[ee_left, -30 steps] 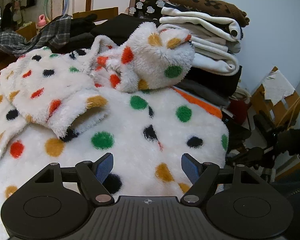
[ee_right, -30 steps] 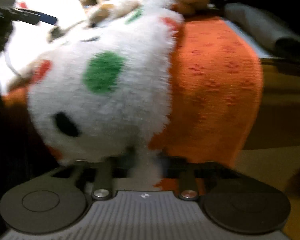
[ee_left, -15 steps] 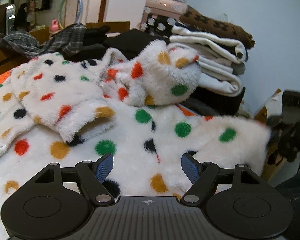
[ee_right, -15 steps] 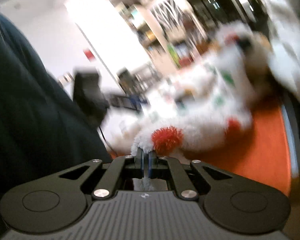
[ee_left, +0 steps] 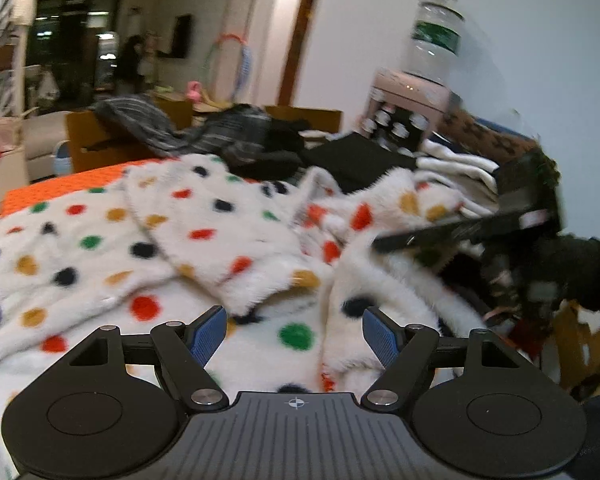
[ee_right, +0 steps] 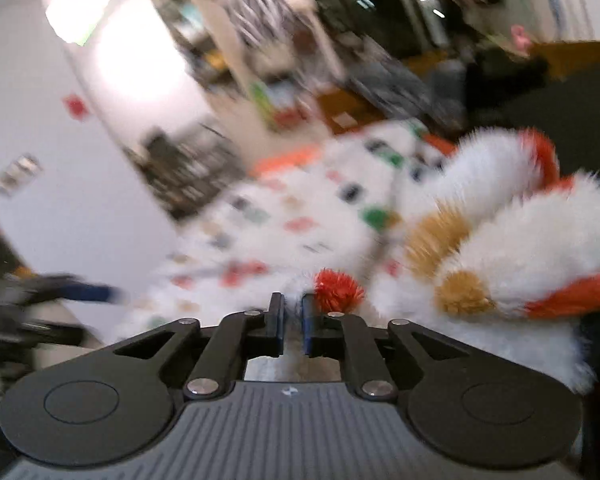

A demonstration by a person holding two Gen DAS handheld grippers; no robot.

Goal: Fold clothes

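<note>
Polka-dot fleece [ee_left: 204, 240] is lying rumpled over the orange cover [ee_left: 60, 190]; behind it I'm seeing piled dark clothes [ee_left: 260, 144]. My left gripper [ee_left: 294, 334] is hovering spread wide, empty, while my right gripper [ee_right: 293, 322] is pinching the fleece hem.

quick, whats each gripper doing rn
Left gripper: open, holding nothing, above the polka-dot fleece garment.
Right gripper: nearly shut, fingers pinching the garment's white edge.
</note>
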